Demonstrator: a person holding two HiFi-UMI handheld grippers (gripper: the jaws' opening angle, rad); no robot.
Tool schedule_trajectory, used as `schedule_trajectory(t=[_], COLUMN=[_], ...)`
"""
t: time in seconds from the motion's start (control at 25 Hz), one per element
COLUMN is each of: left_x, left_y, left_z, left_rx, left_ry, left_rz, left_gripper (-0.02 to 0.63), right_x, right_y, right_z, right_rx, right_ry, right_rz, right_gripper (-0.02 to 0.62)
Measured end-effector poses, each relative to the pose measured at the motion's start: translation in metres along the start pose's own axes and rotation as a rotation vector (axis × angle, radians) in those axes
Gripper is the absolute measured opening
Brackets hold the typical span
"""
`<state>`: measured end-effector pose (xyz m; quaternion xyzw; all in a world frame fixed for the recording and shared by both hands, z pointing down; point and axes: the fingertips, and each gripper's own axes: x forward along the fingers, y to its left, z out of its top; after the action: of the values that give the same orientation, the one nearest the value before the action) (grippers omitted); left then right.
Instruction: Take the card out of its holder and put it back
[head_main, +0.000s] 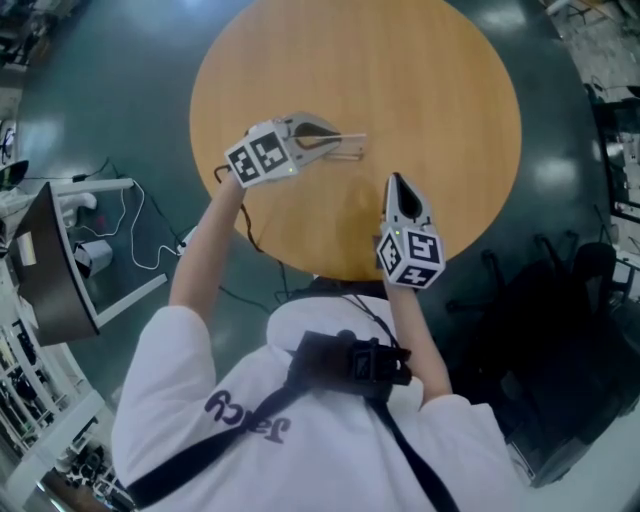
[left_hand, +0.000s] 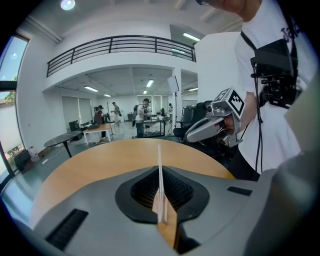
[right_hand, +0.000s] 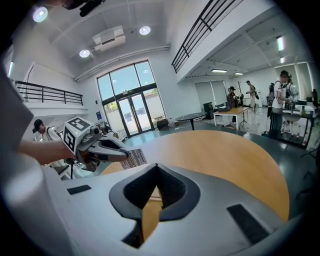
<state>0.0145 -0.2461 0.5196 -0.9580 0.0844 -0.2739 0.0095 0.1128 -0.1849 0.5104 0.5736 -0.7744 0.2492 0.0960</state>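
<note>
Tabletop (head_main: 440, 90) stretched wide beyond both tools: left gripper (head_main: 332, 138) clamped the card (head_main: 350, 147) edge-on, right gripper (head_main: 397, 182) closed on nothing by the near rim, well apart.

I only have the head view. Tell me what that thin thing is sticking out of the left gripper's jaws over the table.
Observer: The left gripper view shows a thin card edge-on, and the left gripper is shut on it.
Operator: Describe its face.
Observer: The right gripper view shows that side: the card's face carries rows of dark printed lines.
Operator: Now check the right gripper.
Observer: In its own view the right gripper is shut. The jaws meet at the tips with nothing between them, and only the wooden table lies beyond.
</note>
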Motion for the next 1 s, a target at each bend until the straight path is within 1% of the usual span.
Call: schedule_trajectory(t=[0.32, 0.64, 1.0], left_x=[0.011, 0.015, 0.012], left_y=[-0.007, -0.005, -0.004], left_z=[-0.001, -0.011, -0.017], left_rx=[0.041, 0.016, 0.010], left_ry=[-0.016, -0.017, -0.010], left_rz=[-0.065, -0.090, -0.123], left_gripper=[0.029, 0.031, 0.029], right_x=[0.000, 0.002, 0.009], right_y=[-0.010, -0.015, -0.007], right_z=[-0.003, -0.007, -0.009], right_rx=[0.028, 0.037, 0.038], right_ry=[0.012, 0.030, 0.040], right_rz=[-0.014, -0.028, -0.020], right_gripper=[0.020, 0.020, 0.020])
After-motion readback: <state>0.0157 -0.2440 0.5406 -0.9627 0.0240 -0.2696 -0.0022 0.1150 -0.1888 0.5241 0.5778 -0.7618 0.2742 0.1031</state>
